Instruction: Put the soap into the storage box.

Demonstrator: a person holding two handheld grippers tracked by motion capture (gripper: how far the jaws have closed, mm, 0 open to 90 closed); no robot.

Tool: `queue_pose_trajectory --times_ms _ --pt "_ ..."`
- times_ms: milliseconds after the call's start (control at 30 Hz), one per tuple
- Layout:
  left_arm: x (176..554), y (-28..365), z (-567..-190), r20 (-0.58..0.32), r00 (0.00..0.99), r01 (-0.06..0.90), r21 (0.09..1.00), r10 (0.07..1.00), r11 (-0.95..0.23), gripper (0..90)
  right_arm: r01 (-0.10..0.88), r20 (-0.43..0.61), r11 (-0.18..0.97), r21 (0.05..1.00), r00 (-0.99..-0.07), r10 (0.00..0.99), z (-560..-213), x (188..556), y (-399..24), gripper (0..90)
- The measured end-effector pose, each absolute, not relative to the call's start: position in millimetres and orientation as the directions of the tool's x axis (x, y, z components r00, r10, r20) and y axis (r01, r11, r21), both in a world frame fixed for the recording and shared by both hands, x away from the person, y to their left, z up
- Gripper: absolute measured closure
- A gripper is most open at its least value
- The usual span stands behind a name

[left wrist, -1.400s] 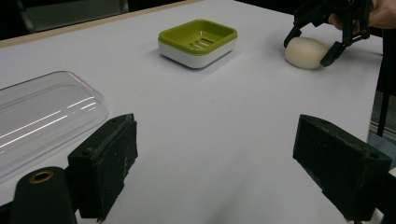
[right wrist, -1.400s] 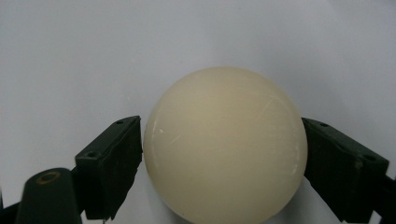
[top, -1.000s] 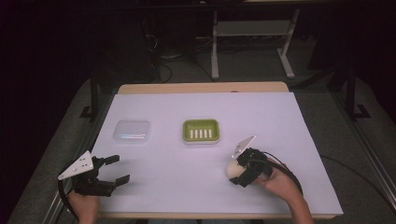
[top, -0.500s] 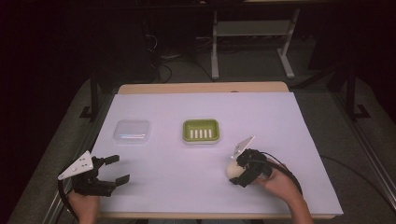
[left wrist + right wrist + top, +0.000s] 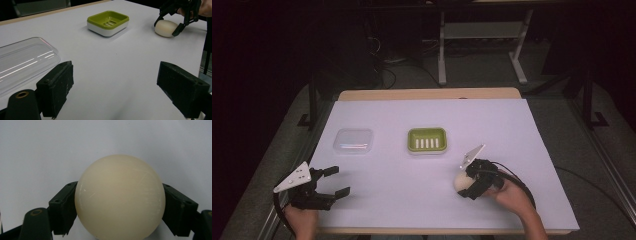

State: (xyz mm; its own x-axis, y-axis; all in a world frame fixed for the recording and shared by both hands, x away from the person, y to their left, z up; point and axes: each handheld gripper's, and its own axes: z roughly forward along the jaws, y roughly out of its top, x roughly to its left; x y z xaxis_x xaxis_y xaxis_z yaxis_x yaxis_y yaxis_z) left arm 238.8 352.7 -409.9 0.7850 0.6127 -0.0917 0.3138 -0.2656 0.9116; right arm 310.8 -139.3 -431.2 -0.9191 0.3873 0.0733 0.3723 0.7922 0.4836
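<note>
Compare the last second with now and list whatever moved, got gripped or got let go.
Nothing visibly changed: the right gripper stays closed around the soap on the table, the left gripper stays open, and the green dish and clear lid lie where they were.

One soap bar (image 5: 460, 181), one green dish (image 5: 427, 140), one clear lid (image 5: 353, 140).

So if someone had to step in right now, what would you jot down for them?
Right gripper: shut on the cream soap bar, jaws on both its sides, near the table's front right.
Left gripper: open, holding nothing, at the front left.
Green soap dish: mid-table, with no soap in it.
Clear lid: lying left of the dish.
Done: soap gripped. Left, probably: set the soap in the dish, then perhaps fit the lid.
</note>
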Motion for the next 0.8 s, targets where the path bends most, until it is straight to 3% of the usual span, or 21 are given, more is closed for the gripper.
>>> queue_pose_trajectory --times_ms 800 --pt "238 353 -410 -0.095 0.780 0.319 0.911 0.619 -0.263 13.1 0.351 0.115 0.780 0.518 -0.932 0.343 -403 335 -132 21.8"
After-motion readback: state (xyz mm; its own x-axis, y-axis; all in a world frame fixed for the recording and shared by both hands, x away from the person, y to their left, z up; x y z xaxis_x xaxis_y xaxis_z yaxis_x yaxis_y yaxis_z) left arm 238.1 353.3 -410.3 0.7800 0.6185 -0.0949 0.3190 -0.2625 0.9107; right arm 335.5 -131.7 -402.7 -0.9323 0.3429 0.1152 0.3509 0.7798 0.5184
